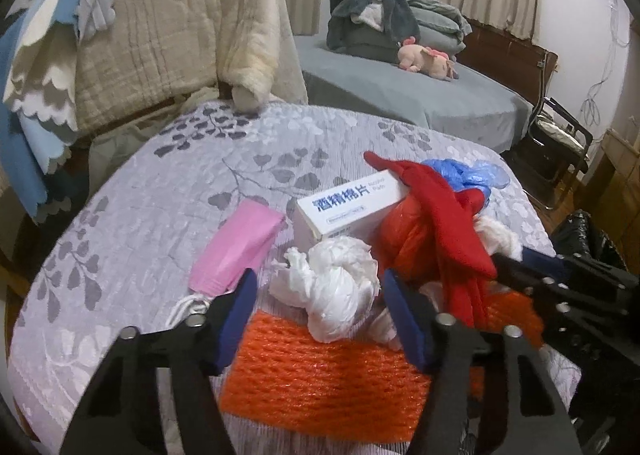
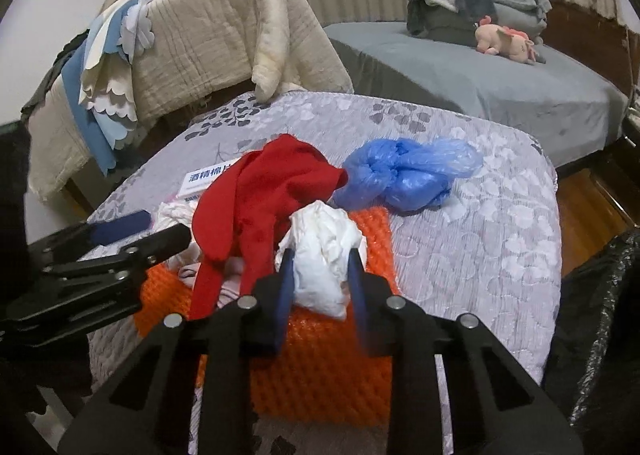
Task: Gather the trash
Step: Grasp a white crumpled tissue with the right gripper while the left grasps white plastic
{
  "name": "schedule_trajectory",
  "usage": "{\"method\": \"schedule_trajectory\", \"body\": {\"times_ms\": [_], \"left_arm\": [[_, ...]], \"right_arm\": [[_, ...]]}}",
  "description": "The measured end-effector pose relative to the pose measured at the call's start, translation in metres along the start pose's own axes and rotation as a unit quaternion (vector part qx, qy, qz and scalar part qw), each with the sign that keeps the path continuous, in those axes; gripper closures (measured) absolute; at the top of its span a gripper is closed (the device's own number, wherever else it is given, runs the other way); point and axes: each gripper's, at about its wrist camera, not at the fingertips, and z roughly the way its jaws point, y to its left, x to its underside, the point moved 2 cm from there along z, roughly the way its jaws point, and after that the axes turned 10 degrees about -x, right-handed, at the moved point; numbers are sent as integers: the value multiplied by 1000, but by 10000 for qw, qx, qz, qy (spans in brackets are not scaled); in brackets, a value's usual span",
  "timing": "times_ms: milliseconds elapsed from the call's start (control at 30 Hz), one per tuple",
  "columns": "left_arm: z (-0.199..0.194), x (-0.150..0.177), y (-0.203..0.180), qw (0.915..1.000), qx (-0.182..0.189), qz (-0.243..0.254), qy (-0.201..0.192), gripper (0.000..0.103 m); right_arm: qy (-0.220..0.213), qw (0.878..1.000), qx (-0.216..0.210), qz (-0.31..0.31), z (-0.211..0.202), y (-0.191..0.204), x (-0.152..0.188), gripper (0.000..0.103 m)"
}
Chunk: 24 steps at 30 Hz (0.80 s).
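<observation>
Two claws are lowered over one heap of trash on a bed with a grey leaf-pattern cover [image 1: 168, 183]. In the right wrist view, a crumpled white wad [image 2: 322, 255] at frame centre is pinched between the pads of the right claw [image 2: 322, 287], probably so it can be carried to the black bag [image 2: 600, 315] at right. The left claw [image 1: 316, 307] stands half open around another white wad [image 1: 332, 287] on the orange netting [image 1: 320, 375]; its pads are seemingly not pressing yet.
</observation>
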Motion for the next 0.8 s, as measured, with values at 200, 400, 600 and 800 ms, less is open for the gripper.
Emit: {"method": "schedule_trajectory", "body": {"times_ms": [200, 400, 600, 800], "left_arm": [[5, 4, -5, 9998, 96, 81, 130, 77], [-14, -2, -6, 9999, 118, 90, -22, 79], [-46, -7, -9, 9995, 197, 93, -250, 79], [-77, -13, -19, 9985, 318, 102, -428, 79]], "right_arm": [[-70, 10000, -7, 24, -11, -3, -1, 78], [-188, 9998, 7, 64, -26, -3, -3, 79], [-368, 9993, 27, 57, -49, -1, -9, 79], [-549, 9985, 55, 46, -76, 2, -12, 79]]}}
